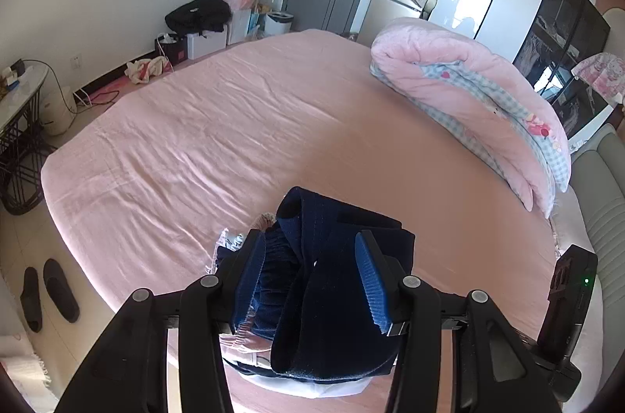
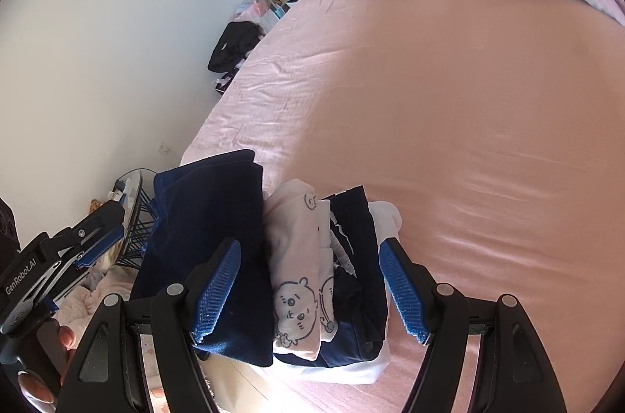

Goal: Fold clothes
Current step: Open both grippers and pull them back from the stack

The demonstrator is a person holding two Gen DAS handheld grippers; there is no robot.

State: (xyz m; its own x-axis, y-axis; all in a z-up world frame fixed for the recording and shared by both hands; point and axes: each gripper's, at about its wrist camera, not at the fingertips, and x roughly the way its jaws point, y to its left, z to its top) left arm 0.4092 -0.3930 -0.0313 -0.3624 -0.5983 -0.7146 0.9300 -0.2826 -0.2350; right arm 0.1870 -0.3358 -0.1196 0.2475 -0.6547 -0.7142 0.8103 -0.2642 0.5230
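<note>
Folded stack of clothes [image 2: 312, 276] sits at the bed [image 1: 234, 124] edge — my left gripper [image 1: 308, 280] and right gripper [image 2: 308, 280] both straddle it, wide; no loose garment on the bed.

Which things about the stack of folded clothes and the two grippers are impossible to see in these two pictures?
- Left wrist view: the navy folded garment fills the left gripper; the layers underneath are covered.
- Right wrist view: the bottom of the folded clothes stack is hidden behind the right gripper; whether its blue pads press the fabric is unclear.
- Both views: the pink bed sheet is cut off at the picture edge.
</note>
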